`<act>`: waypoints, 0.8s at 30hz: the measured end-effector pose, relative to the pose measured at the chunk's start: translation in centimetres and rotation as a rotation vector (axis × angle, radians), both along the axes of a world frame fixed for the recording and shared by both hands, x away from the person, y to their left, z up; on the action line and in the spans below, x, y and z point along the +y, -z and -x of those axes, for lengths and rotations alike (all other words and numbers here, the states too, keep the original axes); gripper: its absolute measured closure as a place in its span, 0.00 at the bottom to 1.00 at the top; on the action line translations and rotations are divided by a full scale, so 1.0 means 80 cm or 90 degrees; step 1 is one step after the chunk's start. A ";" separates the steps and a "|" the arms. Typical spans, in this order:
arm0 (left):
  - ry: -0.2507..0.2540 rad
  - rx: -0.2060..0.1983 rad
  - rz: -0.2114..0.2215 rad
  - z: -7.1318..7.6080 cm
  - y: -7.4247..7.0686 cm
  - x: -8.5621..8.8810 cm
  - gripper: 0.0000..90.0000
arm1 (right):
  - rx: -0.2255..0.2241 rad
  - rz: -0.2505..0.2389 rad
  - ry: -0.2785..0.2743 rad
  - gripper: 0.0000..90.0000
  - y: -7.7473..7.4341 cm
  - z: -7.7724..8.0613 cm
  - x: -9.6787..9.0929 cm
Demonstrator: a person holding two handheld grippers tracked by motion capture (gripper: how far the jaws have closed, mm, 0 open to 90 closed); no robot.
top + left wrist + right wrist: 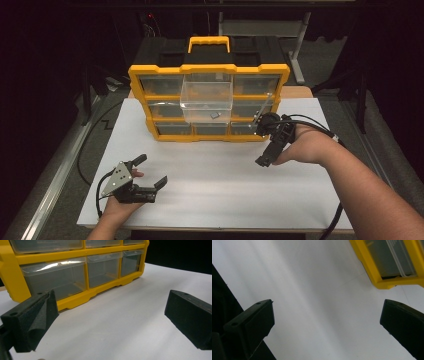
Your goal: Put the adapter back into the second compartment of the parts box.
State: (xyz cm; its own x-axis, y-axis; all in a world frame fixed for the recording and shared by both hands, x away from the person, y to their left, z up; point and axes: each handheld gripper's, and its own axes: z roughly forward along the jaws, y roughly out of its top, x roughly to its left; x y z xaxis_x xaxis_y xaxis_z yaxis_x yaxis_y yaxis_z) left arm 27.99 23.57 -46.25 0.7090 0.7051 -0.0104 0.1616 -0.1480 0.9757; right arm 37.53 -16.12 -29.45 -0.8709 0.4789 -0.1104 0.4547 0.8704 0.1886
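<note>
— Left gripper [151,171]? Jaws wide, holding nothing, low over the white table [225,185], well apart from the yellow organizer [209,70].
— Right gripper [264,161]? Also gaping wide and empty, just off the organizer's front right corner.
— In the way? A clear drawer [207,102], pulled out from the top row, with a small grey piece [215,115] inside.
— Beyond? Shut drawers [56,280], dark floor.
</note>
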 end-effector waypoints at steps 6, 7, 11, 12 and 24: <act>0.001 0.000 0.000 0.000 0.000 0.000 0.00 | 0.008 0.005 0.003 0.00 0.023 -0.001 0.001; 0.001 0.000 0.000 0.000 0.000 0.000 0.00 | 0.007 0.010 0.002 0.00 0.028 -0.001 0.001; -0.001 0.000 0.005 0.000 0.000 0.000 0.00 | 0.014 0.015 -0.005 0.00 0.047 -0.002 0.001; 0.000 0.000 0.000 0.000 0.000 0.000 0.00 | 0.017 0.014 -0.005 0.00 0.051 -0.002 0.001; 0.001 0.001 0.000 0.000 0.000 0.000 0.00 | 0.060 0.021 0.003 0.00 0.112 -0.002 0.001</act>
